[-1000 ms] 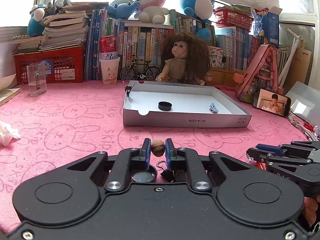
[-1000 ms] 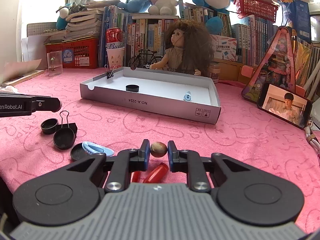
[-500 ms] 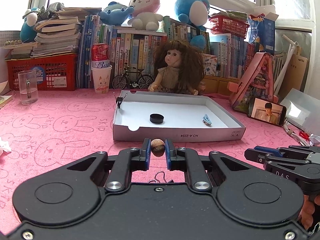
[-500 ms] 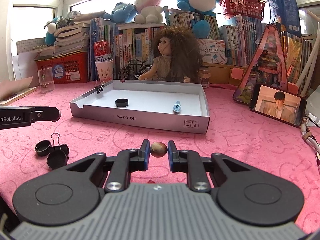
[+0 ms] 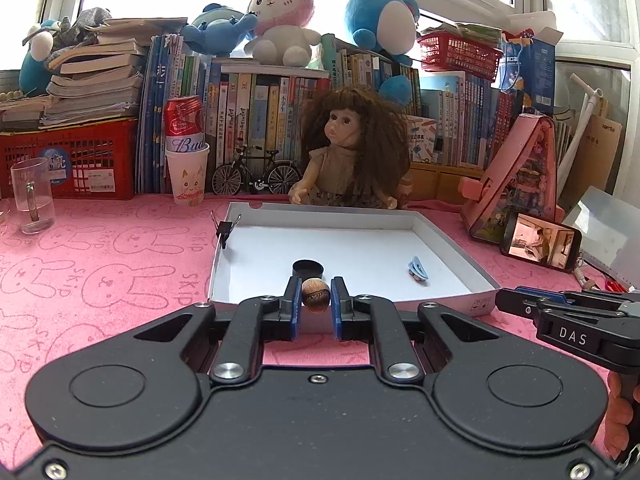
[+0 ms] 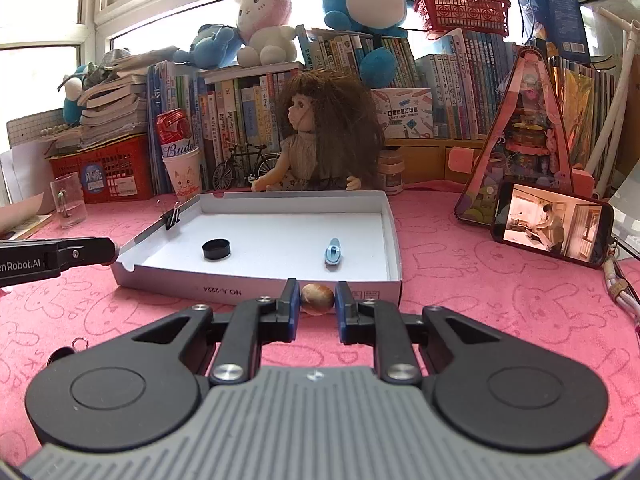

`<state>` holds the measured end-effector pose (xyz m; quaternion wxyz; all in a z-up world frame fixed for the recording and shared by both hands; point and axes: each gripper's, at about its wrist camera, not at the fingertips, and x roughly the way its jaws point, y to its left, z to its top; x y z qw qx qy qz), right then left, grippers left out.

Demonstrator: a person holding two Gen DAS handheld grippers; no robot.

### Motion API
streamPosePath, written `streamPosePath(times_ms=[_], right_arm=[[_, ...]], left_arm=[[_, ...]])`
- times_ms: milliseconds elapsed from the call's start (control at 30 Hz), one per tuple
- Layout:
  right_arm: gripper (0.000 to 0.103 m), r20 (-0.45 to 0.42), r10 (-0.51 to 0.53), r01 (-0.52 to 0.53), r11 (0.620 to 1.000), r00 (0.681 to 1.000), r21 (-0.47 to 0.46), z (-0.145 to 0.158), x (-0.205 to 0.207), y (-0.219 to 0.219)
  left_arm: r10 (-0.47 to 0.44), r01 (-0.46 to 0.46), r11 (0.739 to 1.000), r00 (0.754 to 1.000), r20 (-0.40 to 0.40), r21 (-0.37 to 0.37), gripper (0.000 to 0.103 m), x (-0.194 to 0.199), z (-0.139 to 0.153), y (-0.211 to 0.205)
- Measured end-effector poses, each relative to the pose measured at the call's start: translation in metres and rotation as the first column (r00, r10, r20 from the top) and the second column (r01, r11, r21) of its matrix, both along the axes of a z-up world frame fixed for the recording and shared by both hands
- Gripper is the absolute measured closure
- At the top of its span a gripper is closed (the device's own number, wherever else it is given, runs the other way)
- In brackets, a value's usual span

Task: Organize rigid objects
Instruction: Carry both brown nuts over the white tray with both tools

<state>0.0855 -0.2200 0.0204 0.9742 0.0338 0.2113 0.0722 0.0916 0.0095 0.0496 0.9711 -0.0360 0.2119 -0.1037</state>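
Note:
My left gripper (image 5: 315,300) is shut on a small brown nut (image 5: 315,300), held just above the near wall of the white cardboard tray (image 5: 452,240). My right gripper (image 6: 317,299) is shut on a second brown nut (image 6: 317,299), just short of the same tray (image 6: 394,240) at its front right corner. Inside the tray lie a black cap (image 5: 307,268) (image 6: 216,249) and a small blue clip (image 5: 418,271) (image 6: 333,251). A black binder clip (image 5: 226,227) (image 6: 173,218) grips the tray's left wall. The right gripper's fingers (image 5: 560,312) show at the right edge of the left wrist view.
A pink rabbit-print cloth (image 5: 100,272) covers the table. A doll (image 5: 352,152), toy bicycle (image 5: 256,172), paper cup with a can (image 5: 188,176), glass mug (image 5: 32,196) and book rows stand behind the tray. A phone (image 6: 550,228) leans at the right. Black caps and a binder clip (image 6: 66,354) lie at lower left.
Both grippers rose and moved forward toward the tray, each still holding its nut. The loose items on the cloth slid out of sight beneath them.

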Motion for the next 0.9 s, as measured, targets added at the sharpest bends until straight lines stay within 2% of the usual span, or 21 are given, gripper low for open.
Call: streamPosePath(times_ms=[133, 267, 433, 567, 700, 900], right_arm=[[0.08, -0.017, -0.018, 0.018, 1.0, 1.0, 0.025, 0.002, 0.022, -0.007], [0.08, -0.054, -0.024, 0.027, 0.998, 0.998, 0.052, 0.003, 0.048, -0.015], [0.08, -0.141, -0.014, 0.032, 0.991, 0.99, 0.127, 0.006, 0.086, -0.028], [0.08, -0.242, -0.004, 0.05, 0.982, 0.97, 0.183, 0.005, 0.121, -0.037], [0.08, -0.292, -0.014, 0.076, 0.977, 0.956, 0.199, -0.001, 0.143, -0.037], [0.08, -0.324, -0.02, 0.075, 0.985, 0.946, 0.157, -0.011, 0.157, -0.025]], left_arm=[[0.004, -0.005, 1.0, 1.0, -0.027, -0.018, 0.089, 0.027, 0.001, 0.001], [0.004, -0.007, 1.0, 0.996, -0.09, -0.029, 0.089, 0.061, -0.002, 0.005], [0.022, -0.031, 0.998, 0.984, -0.175, -0.051, 0.089, 0.104, -0.007, 0.009], [0.029, -0.046, 0.997, 0.969, -0.246, -0.064, 0.089, 0.137, -0.013, 0.012], [0.052, -0.069, 0.996, 0.956, -0.29, -0.048, 0.089, 0.159, -0.022, 0.009], [0.06, -0.061, 0.998, 0.953, -0.297, 0.004, 0.089, 0.172, -0.03, -0.001]])
